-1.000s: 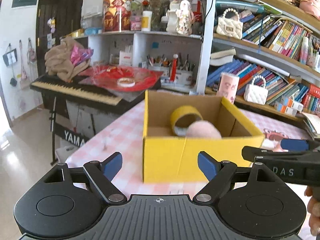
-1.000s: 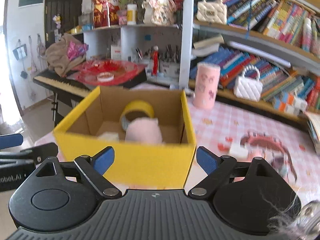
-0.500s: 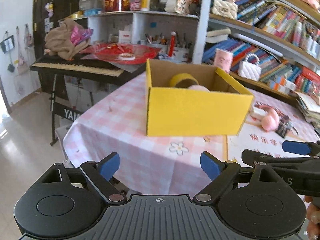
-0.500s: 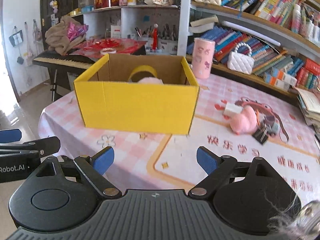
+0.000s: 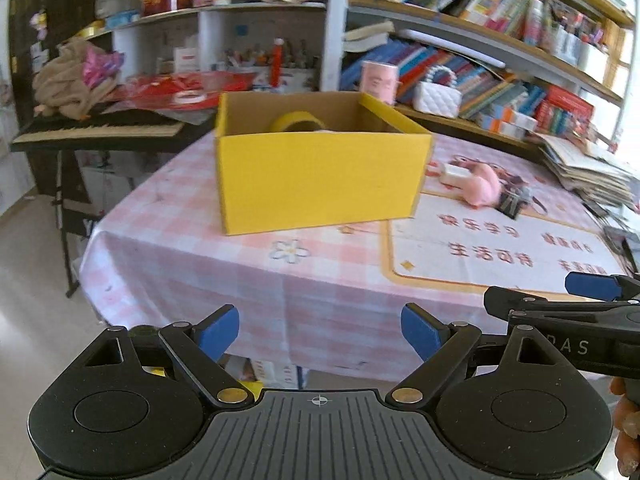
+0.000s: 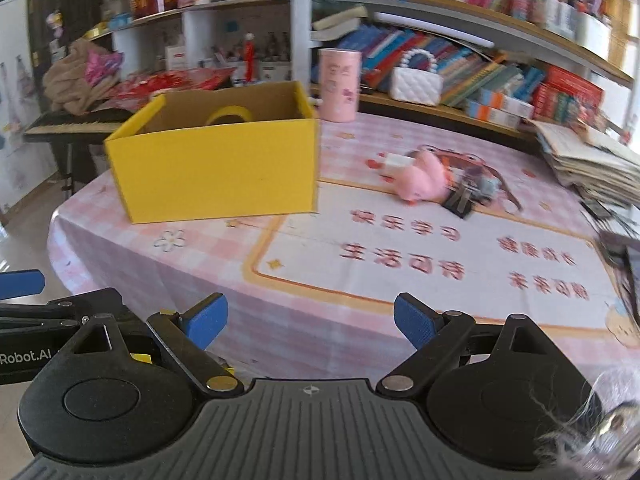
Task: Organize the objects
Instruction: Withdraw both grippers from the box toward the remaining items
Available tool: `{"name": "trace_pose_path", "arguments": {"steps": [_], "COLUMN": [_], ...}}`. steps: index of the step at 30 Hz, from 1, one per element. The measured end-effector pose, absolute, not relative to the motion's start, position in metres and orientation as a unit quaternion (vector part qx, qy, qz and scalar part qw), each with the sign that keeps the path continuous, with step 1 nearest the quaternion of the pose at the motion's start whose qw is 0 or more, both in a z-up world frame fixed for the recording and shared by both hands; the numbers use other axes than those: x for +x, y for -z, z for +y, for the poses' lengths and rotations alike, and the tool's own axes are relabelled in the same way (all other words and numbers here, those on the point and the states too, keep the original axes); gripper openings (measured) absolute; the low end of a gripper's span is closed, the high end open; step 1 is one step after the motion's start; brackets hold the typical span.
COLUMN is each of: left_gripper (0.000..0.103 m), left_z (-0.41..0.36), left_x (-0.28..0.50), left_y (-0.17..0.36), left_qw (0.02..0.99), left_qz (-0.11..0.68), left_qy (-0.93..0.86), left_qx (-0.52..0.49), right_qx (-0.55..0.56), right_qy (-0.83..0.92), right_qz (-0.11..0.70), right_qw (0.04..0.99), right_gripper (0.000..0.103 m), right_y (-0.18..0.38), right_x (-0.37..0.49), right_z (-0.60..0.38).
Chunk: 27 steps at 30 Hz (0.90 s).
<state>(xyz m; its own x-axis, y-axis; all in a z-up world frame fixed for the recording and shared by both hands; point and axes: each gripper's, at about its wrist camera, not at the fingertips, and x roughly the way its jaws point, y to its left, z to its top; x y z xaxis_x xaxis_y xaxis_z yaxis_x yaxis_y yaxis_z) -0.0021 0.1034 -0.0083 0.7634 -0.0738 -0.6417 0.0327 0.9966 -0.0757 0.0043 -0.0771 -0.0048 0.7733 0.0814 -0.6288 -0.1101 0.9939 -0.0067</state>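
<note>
A yellow cardboard box (image 5: 320, 180) (image 6: 216, 168) stands on the pink checked tablecloth (image 5: 280, 280). A yellow tape roll (image 5: 296, 122) (image 6: 228, 114) shows above its rim. To the right of the box lie a pink plush toy (image 5: 482, 188) (image 6: 424, 180), a small white box (image 5: 452, 170) and dark keys (image 5: 514, 200) (image 6: 464, 200). My left gripper (image 5: 320, 334) is open and empty, well back from the table's front edge. My right gripper (image 6: 310, 322) is open and empty, also back from the edge.
A pink cylinder (image 6: 340, 84) stands behind the box. Bookshelves (image 5: 500, 60) run along the back. A keyboard piano (image 5: 100, 128) with cloth on it stands left of the table. Stacked papers (image 6: 592, 168) lie at the right edge. A dark tablet (image 6: 628, 256) lies far right.
Both grippers have pulled back from above the box to beyond the table's front edge. The box now looks farther off, and the pink toy inside has dropped out of sight.
</note>
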Motion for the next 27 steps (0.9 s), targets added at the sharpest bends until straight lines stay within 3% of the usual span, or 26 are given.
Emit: {"name": "trace_pose_path", "arguments": {"steps": [16, 27], "left_gripper": [0.090, 0.090], "left_z": [0.035, -0.004], "left_x": [0.022, 0.062], "left_y": [0.011, 0.013], "left_qw": [0.930, 0.927], "left_qz": [0.350, 0.356], "left_qy": [0.112, 0.114], "left_qx": [0.003, 0.010], "right_qx": [0.017, 0.018], "right_qy": [0.042, 0.040], "right_qz": [0.345, 0.359], "right_qw": [0.937, 0.932], "right_gripper": [0.091, 0.091], "right_y": [0.010, 0.011], "right_x": [-0.004, 0.041], "right_z": [-0.152, -0.189]}}
